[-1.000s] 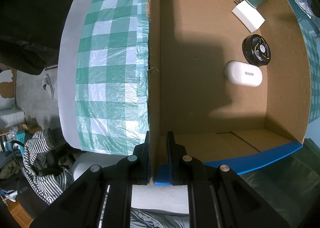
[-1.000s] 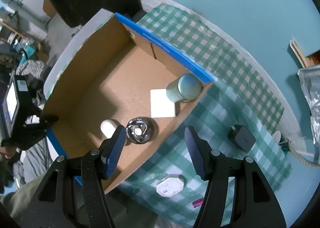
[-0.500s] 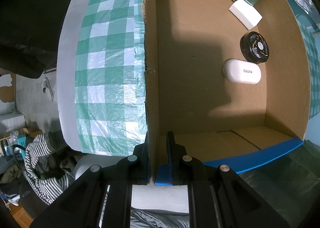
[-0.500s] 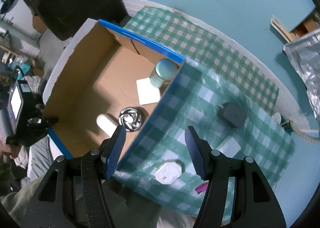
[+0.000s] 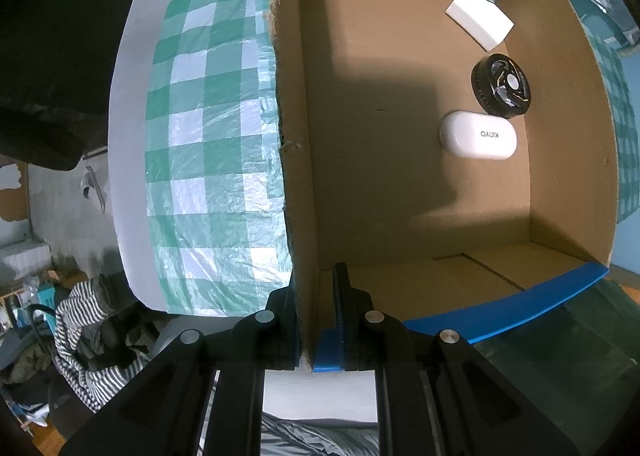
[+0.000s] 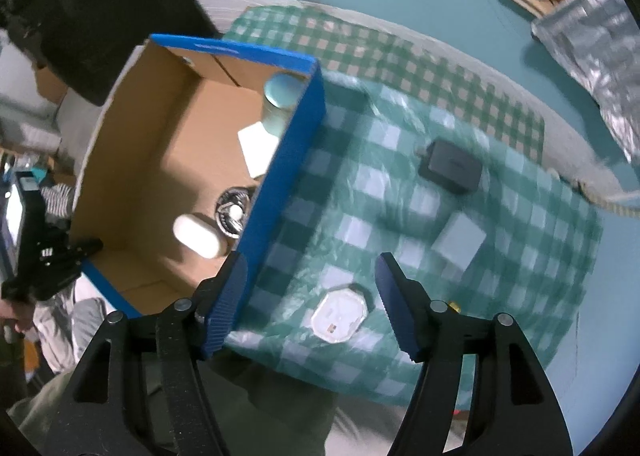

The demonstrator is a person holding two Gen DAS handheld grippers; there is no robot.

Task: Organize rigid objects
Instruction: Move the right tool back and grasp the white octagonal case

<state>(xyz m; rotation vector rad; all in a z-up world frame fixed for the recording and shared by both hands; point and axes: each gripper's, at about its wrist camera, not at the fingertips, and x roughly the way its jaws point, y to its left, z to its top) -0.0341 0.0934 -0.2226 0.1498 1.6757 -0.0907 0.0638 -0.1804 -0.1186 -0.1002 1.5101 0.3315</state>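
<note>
The left tool (image 5: 316, 320) pinches the wall of the open brown cardboard box with blue outer sides (image 5: 294, 135); ahead inside lie a white oval case (image 5: 478, 135) and a black round fan (image 5: 501, 85). The right tool (image 6: 310, 296), jaws opening and empty, hangs over the green checked surface (image 6: 520, 256), with a white octagonal plastic piece (image 6: 339, 316) between its fingers.

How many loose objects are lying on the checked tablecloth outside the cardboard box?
3: a black rectangular adapter farthest away, a pale square block nearer, and a white octagonal plastic gadget under the right claw. More could be hidden behind the claw.
</note>
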